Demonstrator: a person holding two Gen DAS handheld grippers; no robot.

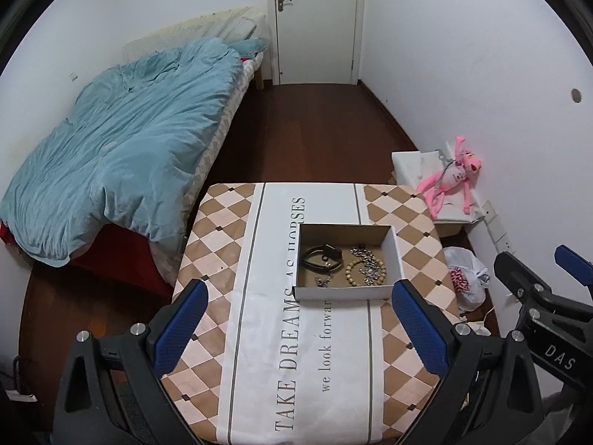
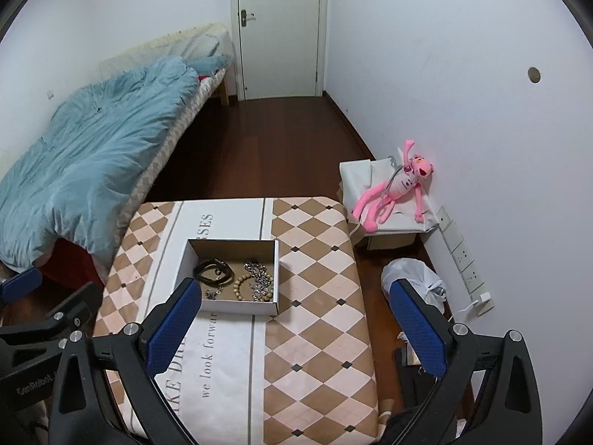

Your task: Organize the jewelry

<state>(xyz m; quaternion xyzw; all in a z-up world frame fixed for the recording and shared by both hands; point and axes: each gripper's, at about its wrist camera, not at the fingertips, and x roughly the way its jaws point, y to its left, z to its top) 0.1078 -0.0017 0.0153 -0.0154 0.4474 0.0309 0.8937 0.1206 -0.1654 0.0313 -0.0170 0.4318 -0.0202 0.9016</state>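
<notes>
While both tools hang above the near end of the desk (image 1: 229,270), the left gripper (image 1: 298,328) is spread wide with nothing between its blue pads (image 1: 178,328), and the right gripper (image 2: 292,328) is likewise released and holds nothing. Just ahead of the left gripper, a little toward its right finger, an open box (image 1: 346,293) sits on the white band of the printed cloth; from the right gripper the same box lies ahead and to the left, its near corner hidden behind the left finger. Inside the box, on its brown floor, lie the jewelry pieces: a black band (image 1: 318,257) at the left, a bead bracelet (image 1: 355,272) nearer the front, a silver chain (image 1: 367,259) draped over the bracelet toward the right wall, and a small metal charm (image 1: 323,281) by the front wall. Off the desk to the right of the right gripper, a white bag (image 2: 415,282) rests on the floor, and past it a pink plush (image 2: 393,193) sprawls on a white block (image 2: 355,174) against the wall. To the left of both grippers a bed (image 1: 122,148) with a blue duvet runs along the wall. Farthest ahead, beyond the dark wood floor (image 1: 311,126), stands a closed white door (image 1: 315,22).
</notes>
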